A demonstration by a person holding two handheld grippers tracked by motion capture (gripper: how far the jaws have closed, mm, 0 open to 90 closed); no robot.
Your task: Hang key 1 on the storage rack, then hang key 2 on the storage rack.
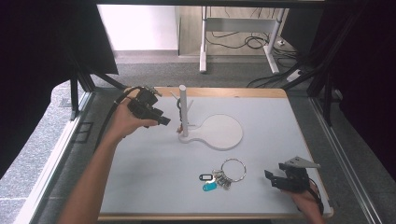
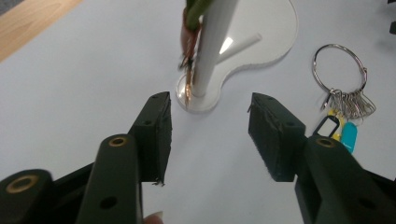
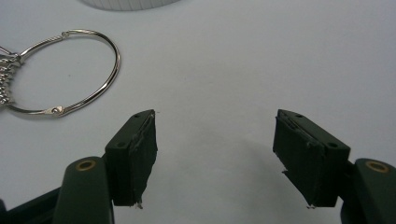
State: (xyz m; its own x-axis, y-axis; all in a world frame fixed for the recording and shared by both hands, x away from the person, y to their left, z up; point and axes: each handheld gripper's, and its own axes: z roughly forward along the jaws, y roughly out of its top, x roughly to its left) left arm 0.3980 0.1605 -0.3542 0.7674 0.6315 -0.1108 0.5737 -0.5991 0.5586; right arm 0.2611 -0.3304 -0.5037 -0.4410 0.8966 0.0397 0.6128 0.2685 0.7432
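Note:
A white stand rises from a keyhole-shaped base (image 1: 225, 133) with an upright post (image 1: 183, 106) and small side pegs. A small item with a green and brown strap and a copper-coloured end (image 2: 188, 65) hangs against the post (image 2: 212, 46), reaching down to the base. My left gripper (image 1: 162, 121) is open just left of the post, nothing between its jaws (image 2: 210, 99). A large metal key ring (image 1: 233, 169) with several keys and a black and a teal tag (image 1: 208, 186) lies on the table. My right gripper (image 1: 273, 176) rests open to the right of the ring (image 3: 70, 70), jaws (image 3: 215, 115) bare.
The white table top (image 1: 154, 177) has a wooden rim (image 1: 224, 92). Beyond the far edge are grey floor, desk legs and cables. Dark frame posts and curtains stand on both sides.

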